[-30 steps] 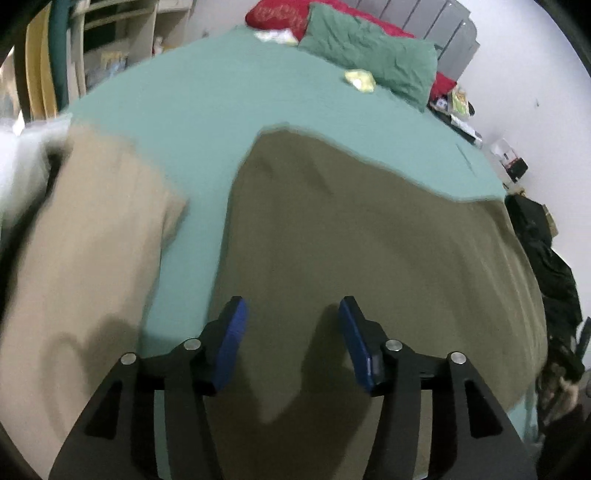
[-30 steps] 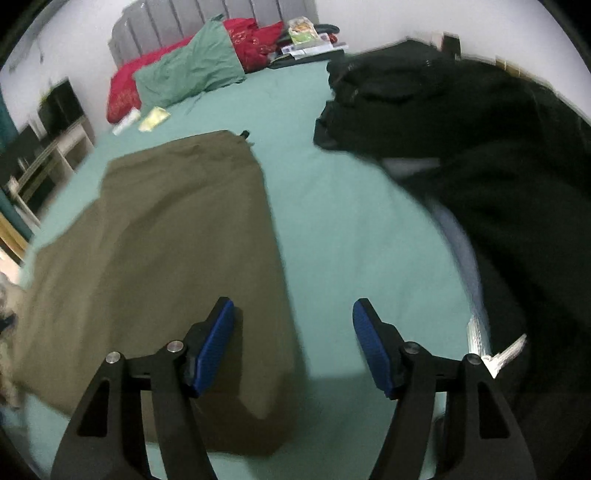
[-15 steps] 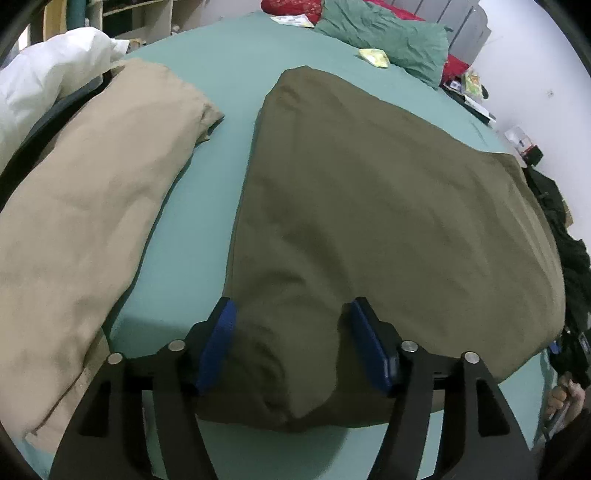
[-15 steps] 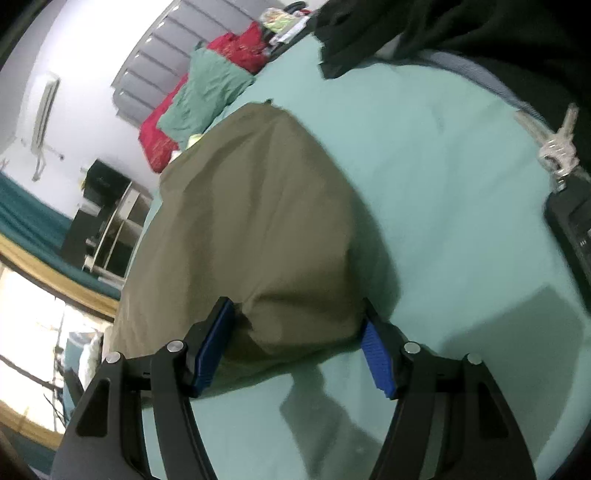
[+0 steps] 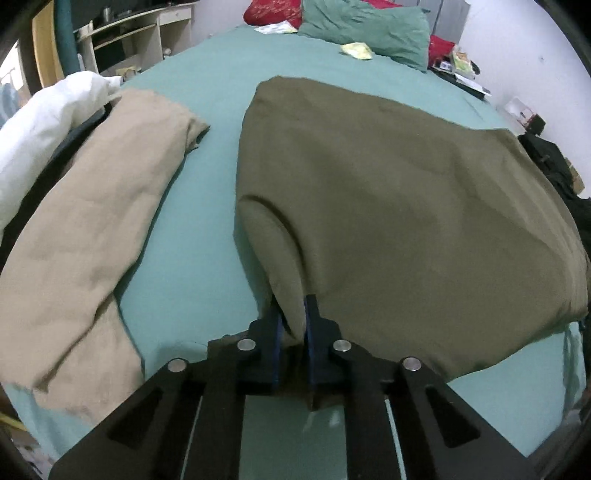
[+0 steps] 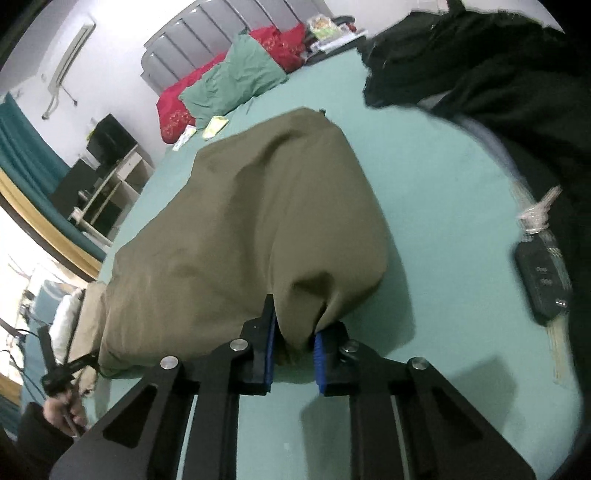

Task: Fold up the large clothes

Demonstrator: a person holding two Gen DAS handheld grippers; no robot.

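A large olive-green garment (image 5: 388,206) lies spread on the teal bed sheet (image 5: 207,236). My left gripper (image 5: 292,325) is closing its jaws on the garment's near left corner, and the blue pads pinch a bunched fold of cloth. In the right wrist view the same olive garment (image 6: 236,221) stretches away toward the pillows. My right gripper (image 6: 293,339) is closing its jaws on the near right corner, with gathered cloth pressed between its pads. In that view's lower left a hand (image 6: 62,410) holds the left gripper at the garment's other corner.
A beige garment (image 5: 85,236) lies left of the olive one, beside white bedding (image 5: 44,122). Black clothes (image 6: 491,70) are piled at the right, with a car key and keys (image 6: 543,273) near them. Teal pillow (image 5: 365,29) and red pillows sit at the headboard. Shelves stand left of the bed.
Both grippers came in to the garment's near corners and went from wide open around the cloth to pinched on it. The corners now bunch up between the pads.
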